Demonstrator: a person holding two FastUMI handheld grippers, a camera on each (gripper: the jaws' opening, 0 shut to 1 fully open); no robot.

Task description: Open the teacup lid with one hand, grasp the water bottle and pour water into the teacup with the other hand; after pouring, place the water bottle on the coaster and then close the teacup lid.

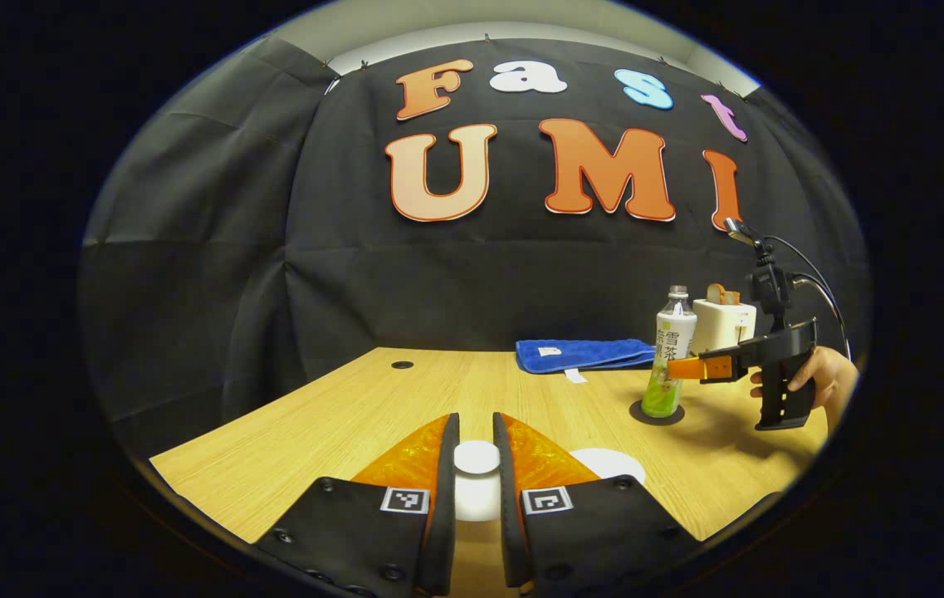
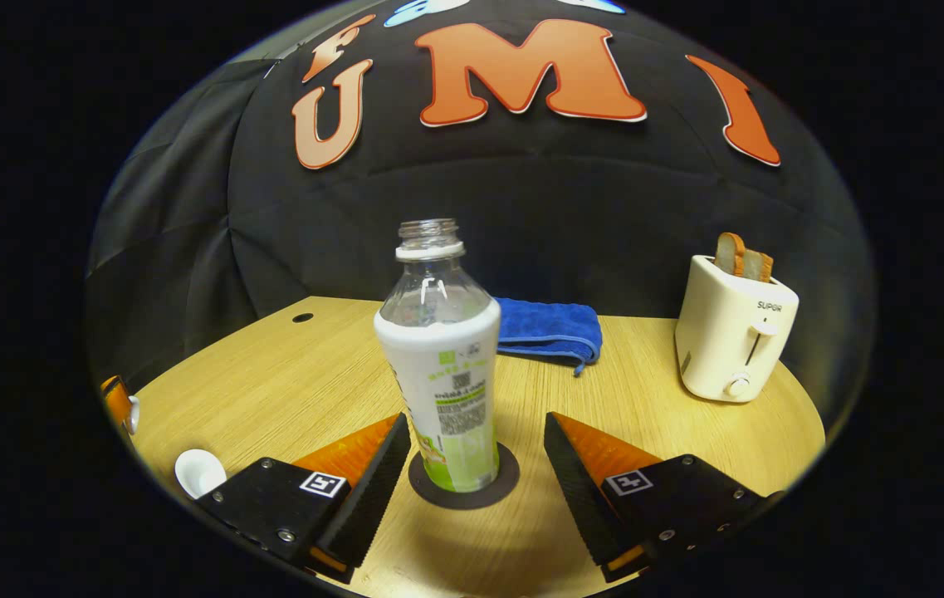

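Observation:
My left gripper (image 1: 476, 453) is shut on the white teacup lid (image 1: 476, 482), held low over the wooden table (image 1: 339, 415). The white teacup (image 1: 608, 465) peeks out just right of its fingers, and it also sits at the lower left as a small open teacup (image 2: 199, 472). The uncapped water bottle (image 2: 442, 374) stands upright on the dark round coaster (image 2: 463, 490). My right gripper (image 2: 476, 423) is open, one finger on each side of the bottle with gaps. From the left gripper view, the bottle (image 1: 671, 357) stands on the coaster (image 1: 656, 414) with the right gripper (image 1: 679, 368) at its side.
A white toaster (image 2: 733, 336) holding bread stands at the back right, and a folded blue towel (image 2: 546, 328) lies behind the bottle. A hand (image 1: 824, 382) holds the right gripper's handle. A small cable hole (image 1: 402, 365) is in the table's far left.

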